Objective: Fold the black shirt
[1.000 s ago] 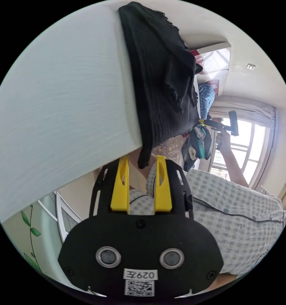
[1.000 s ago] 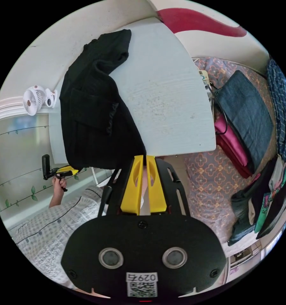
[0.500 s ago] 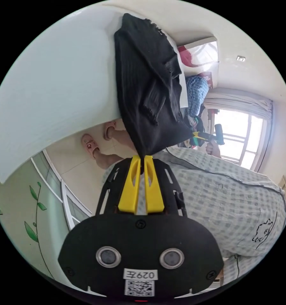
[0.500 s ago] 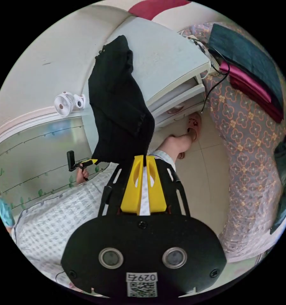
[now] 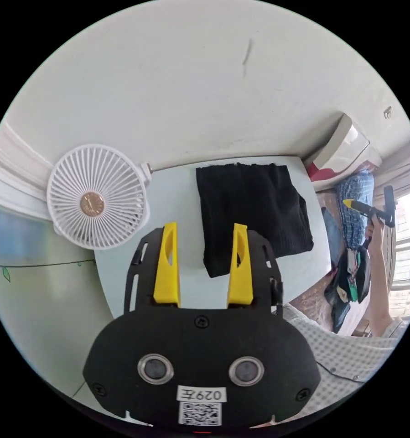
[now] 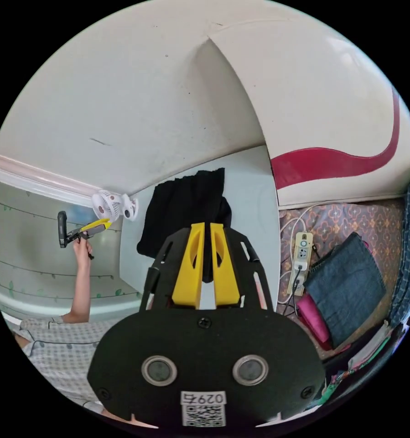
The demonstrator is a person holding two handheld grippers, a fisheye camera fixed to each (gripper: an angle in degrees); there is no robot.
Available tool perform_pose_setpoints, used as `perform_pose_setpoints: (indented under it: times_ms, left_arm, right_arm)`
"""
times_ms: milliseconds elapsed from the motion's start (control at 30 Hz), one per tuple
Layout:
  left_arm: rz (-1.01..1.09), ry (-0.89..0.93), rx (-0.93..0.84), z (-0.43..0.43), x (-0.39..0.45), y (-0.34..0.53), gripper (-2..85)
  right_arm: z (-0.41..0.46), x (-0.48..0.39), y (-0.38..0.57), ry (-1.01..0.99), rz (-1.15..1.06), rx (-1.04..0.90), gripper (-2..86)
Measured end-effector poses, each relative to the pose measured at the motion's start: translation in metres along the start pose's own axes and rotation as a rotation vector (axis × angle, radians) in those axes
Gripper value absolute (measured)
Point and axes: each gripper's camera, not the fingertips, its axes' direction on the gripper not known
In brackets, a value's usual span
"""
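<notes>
A black shirt (image 5: pixel 252 214) lies folded into a compact bundle on a pale tabletop (image 5: pixel 177 191) against a white wall, beside a small white fan (image 5: pixel 96 202) at its left. The left gripper (image 5: pixel 204 255) hovers near the bundle's near edge with its yellow jaws set wide apart and nothing between them. In the right gripper view the right gripper (image 6: pixel 205 260) has its jaws drawn nearly together, with only a thin slit between them; dark cloth of the shirt (image 6: pixel 186 210) shows in that slit, but whether the jaws pinch it or merely stand in front of it cannot be told. A person's arm in a checked sleeve reaches up at the side of each view. To the right of the tabletop, a bed (image 6: pixel 350 219) with a patterned cover holds a power strip and folded clothes. By the look of it the folding is largely done; what seems left is to let go and perhaps square the bundle.
</notes>
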Motion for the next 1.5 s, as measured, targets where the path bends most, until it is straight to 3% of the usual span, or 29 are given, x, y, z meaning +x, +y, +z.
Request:
perform_pose_setpoints:
  times_ms: [67, 200, 367, 600, 733, 900, 1000, 1133, 1333, 1500]
  left_arm:
    - [0.037, 0.085, -0.054, 0.031, 0.024, 0.01, 10.8]
    - [0.109, 0.071, -0.235, 0.088, 0.068, 0.001, 6.9]
    - [0.179, -0.018, -0.389, 0.143, 0.122, -0.003, -0.2]
    - [0.371, -0.222, -0.443, 0.146, 0.188, 0.025, -0.9]
    - [0.418, -0.076, -0.507, 0.146, 0.205, 0.036, -1.0]
    - [0.417, 0.068, -0.539, 0.151, 0.212, 0.035, -1.0]
    - [0.487, 0.042, -0.536, 0.153, 0.232, 0.032, -1.0]
    - [0.629, -0.069, -0.556, 0.159, 0.273, 0.03, -1.0]
    - [0.785, -0.195, -0.552, 0.165, 0.319, 0.033, -1.0]
    - [0.76, -0.158, -0.556, 0.168, 0.331, 0.026, -1.0]
  right_arm:
    - [0.047, -0.013, 0.008, -0.082, -0.054, -0.139, -0.1]
    - [0.11, -0.044, 0.006, -0.145, -0.096, -0.268, -0.4]
    - [0.185, -0.097, -0.004, 0.104, -0.239, -0.459, -0.5]
    - [0.196, -0.137, 0.022, 0.294, -0.225, -0.477, -0.5]
    - [0.206, -0.159, 0.034, 0.261, -0.101, -0.476, -0.5]
    - [0.206, -0.236, 0.036, 0.241, -0.11, -0.264, -0.5]
    - [0.237, -0.291, 0.027, 0.237, -0.172, -0.233, -0.5]
    - [0.313, -0.323, 0.02, 0.361, -0.126, -0.423, -0.5]
    - [0.323, -0.341, 0.018, 0.34, -0.074, -0.329, -0.6]
    - [0.332, -0.348, 0.009, 0.302, 0.003, -0.33, -0.6]
